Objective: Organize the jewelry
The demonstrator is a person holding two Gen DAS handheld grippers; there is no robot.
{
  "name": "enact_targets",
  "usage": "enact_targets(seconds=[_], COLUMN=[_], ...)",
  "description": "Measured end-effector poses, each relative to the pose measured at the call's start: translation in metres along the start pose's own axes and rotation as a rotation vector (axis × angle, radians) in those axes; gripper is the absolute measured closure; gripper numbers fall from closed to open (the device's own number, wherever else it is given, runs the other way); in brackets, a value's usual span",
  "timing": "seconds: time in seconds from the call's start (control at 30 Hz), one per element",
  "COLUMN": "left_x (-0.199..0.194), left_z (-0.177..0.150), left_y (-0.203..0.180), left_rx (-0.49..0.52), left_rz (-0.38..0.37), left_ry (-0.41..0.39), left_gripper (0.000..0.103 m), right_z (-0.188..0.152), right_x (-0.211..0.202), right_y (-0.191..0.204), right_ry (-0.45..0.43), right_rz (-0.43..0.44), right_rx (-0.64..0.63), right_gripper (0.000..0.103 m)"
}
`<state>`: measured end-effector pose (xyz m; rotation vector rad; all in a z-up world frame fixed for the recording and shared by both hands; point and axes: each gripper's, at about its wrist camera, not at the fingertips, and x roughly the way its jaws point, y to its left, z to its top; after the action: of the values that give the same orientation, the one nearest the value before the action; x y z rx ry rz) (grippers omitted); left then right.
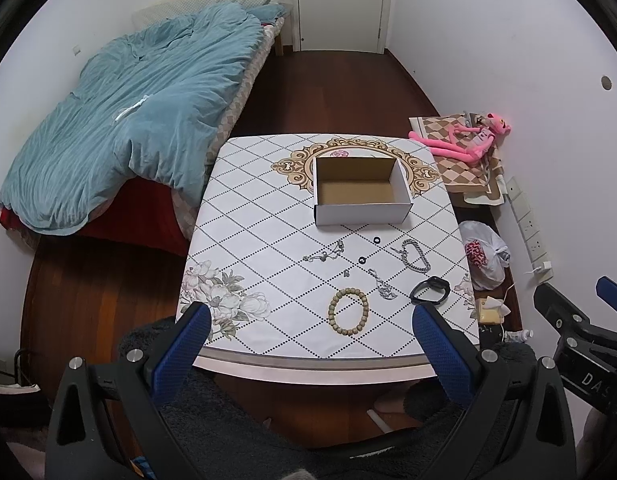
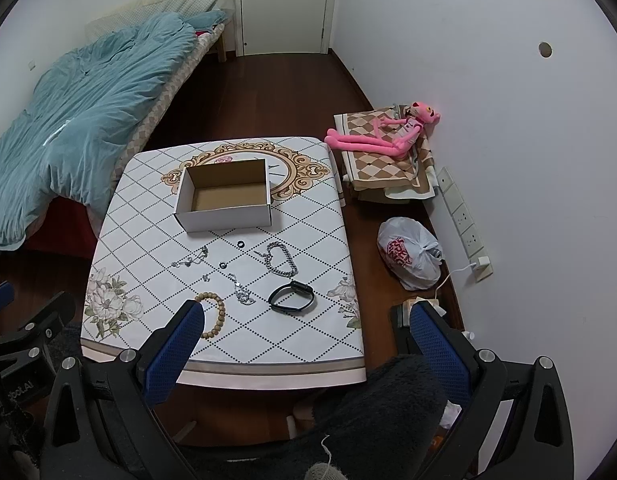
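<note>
Jewelry on the worktop [image 1: 244, 216], near side of one open, empty cardboard box [image 1: 362, 190] whose long axis runs left to right: one bead bracelet [image 1: 348, 311], one black wristband [image 1: 429, 290], one chunky silver chain [image 1: 415, 256], two thin silver chains [image 1: 326, 254] [image 1: 383, 286], two black rings [image 1: 376, 240] [image 1: 362, 260]. Left gripper [image 1: 308, 344] and right gripper [image 2: 308, 340]: jaws wide apart, holding nothing, short of the near edge.

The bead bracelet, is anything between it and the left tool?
Nothing visible: only bare tablecloth lies between the open left tool and the bead bracelet. The cardboard box sits farther back.
</note>
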<state>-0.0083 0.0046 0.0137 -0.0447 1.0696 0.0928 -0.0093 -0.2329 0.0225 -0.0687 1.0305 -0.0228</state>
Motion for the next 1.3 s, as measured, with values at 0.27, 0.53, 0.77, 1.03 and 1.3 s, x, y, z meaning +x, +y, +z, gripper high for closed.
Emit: enact_targets(seconds=[0.27,0.53,0.77,1.03,1.3], left_x=[0.005,0.083,0.170,0.235,0.263], left_z=[0.002,0.009,-0.002,-0.014,-0.017], left_y=[-0.003,-0.004,-0.013,-0.017,-0.010], left_rx=[0.005,0.033,0.075,0.084,0.038], left_rz=[-0.002,0.075,0.105,0.105,0.066], left_ry=[-0.009,0.026,0.176,0.293,0.358], left_gripper=[0.000,0.000,0.000,0.000,0.001], right_z=[-0.001,0.001,-0.015,-0.029,-0.030], right_x=[0.002,0.072,0.181,0.254,0.289], right_y=[0.001,-0.025,-0.044,-0.034,-0.028], right_ry=[-0.004,0.056,0.227,0.330,0.369], right_rz=[0.003,-0.080,-0.090,-0.069,-0.035], right_rx=[0.005,0.072,0.113,0.124,0.147], right_gripper=[0.000,0.000,0.000,0.006,0.018])
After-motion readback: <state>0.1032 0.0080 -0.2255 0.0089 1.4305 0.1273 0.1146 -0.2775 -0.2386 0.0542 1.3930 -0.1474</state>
